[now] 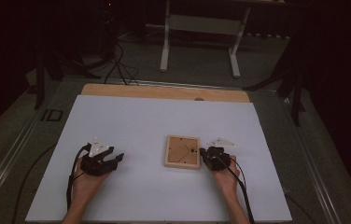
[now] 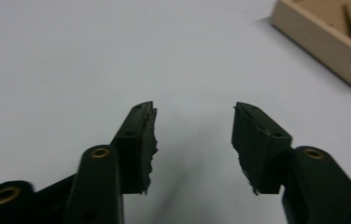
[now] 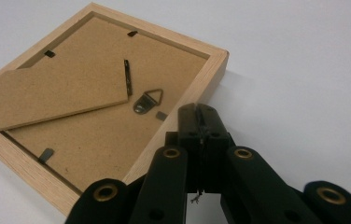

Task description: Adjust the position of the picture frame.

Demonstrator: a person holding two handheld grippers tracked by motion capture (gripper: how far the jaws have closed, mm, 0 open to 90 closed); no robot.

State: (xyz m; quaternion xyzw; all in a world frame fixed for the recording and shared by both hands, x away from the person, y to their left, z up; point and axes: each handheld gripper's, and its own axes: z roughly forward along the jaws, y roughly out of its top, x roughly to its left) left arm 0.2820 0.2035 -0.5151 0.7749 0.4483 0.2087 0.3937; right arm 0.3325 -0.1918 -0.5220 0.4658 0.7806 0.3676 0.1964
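Picture frame [image 3: 103,107] face-down on bench [image 1: 117,121]: light, stiff, prob. glass-fronted (fragile), so grip its wood rim w/ left hand-held gripper [image 2: 194,135] agape, empty; right hand-held gripper [image 3: 201,126] closed, empty, at rim.

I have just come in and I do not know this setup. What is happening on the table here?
A person holds a gripper in each hand over a white table. A wooden picture frame lies face down, its brown backing up. The right gripper, jaws shut, has its tip at the frame's right edge. The left gripper rests apart on the bare table, jaws open with nothing between them.
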